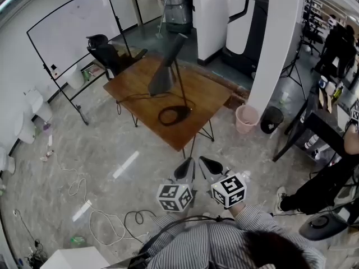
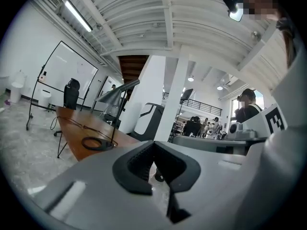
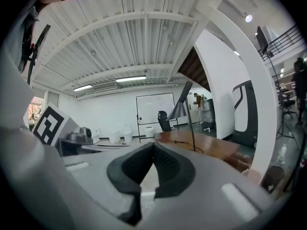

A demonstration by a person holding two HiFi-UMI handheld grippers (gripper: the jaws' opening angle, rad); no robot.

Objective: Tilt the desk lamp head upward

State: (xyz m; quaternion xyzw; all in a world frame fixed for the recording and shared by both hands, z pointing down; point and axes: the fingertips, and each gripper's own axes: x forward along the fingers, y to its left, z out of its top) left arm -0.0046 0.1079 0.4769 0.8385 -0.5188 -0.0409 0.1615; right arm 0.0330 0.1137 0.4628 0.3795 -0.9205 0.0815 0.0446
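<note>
A desk lamp stands on the brown wooden table (image 1: 140, 86). Its dark cone head (image 1: 163, 79) points down, and a thin stem runs to a ring base (image 1: 174, 115). My left gripper (image 1: 187, 163) and right gripper (image 1: 205, 161) hang side by side over the floor, short of the table's near corner. Both are shut with nothing in them. The left gripper view has its jaws (image 2: 153, 145) closed, with the lamp head (image 2: 118, 93) and base (image 2: 98, 143) far off at the left. From the right gripper (image 3: 153, 146), the lamp head (image 3: 181, 107) shows far ahead.
A whiteboard (image 1: 73, 27) and a black chair (image 1: 104, 49) stand behind the table. A white column (image 1: 279, 49), a pink bin (image 1: 245, 119) and a black bin (image 1: 271, 119) are to its right. Cables (image 1: 106, 223) lie on the floor at the left. A person (image 1: 328, 186) is at the right.
</note>
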